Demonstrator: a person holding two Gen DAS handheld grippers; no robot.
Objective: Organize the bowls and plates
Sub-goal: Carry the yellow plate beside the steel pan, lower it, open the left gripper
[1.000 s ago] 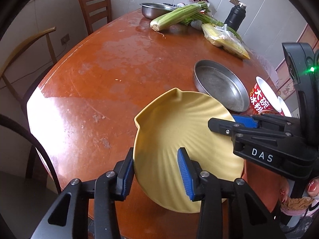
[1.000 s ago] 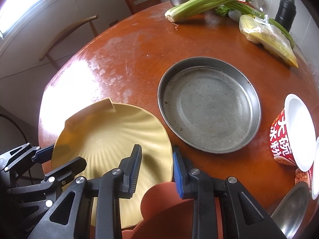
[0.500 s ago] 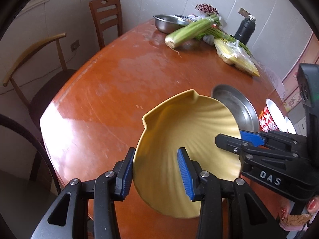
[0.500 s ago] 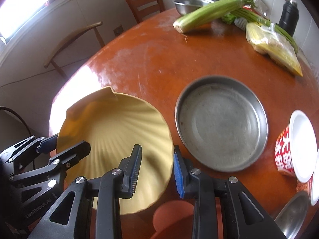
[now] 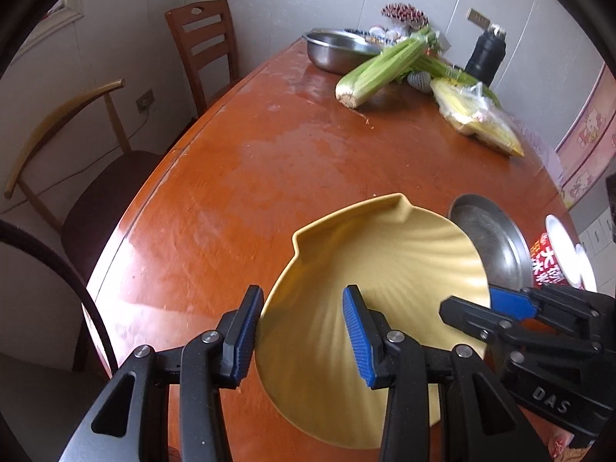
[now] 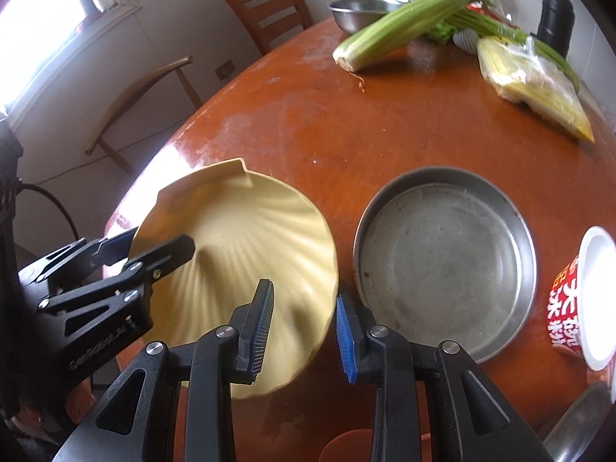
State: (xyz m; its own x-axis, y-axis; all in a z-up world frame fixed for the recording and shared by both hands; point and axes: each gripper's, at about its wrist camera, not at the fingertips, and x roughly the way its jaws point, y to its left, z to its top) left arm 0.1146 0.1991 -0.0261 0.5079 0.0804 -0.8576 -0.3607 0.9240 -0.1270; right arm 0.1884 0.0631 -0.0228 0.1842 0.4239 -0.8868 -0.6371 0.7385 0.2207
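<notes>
Yellow shell plate rim clamped in left gripper jaws; right gripper jaws also clamp rim (tilted, off counter).

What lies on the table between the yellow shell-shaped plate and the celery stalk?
Nothing: in both wrist views the stretch of table between the yellow shell-shaped plate and the celery stalk is bare wood.
</notes>
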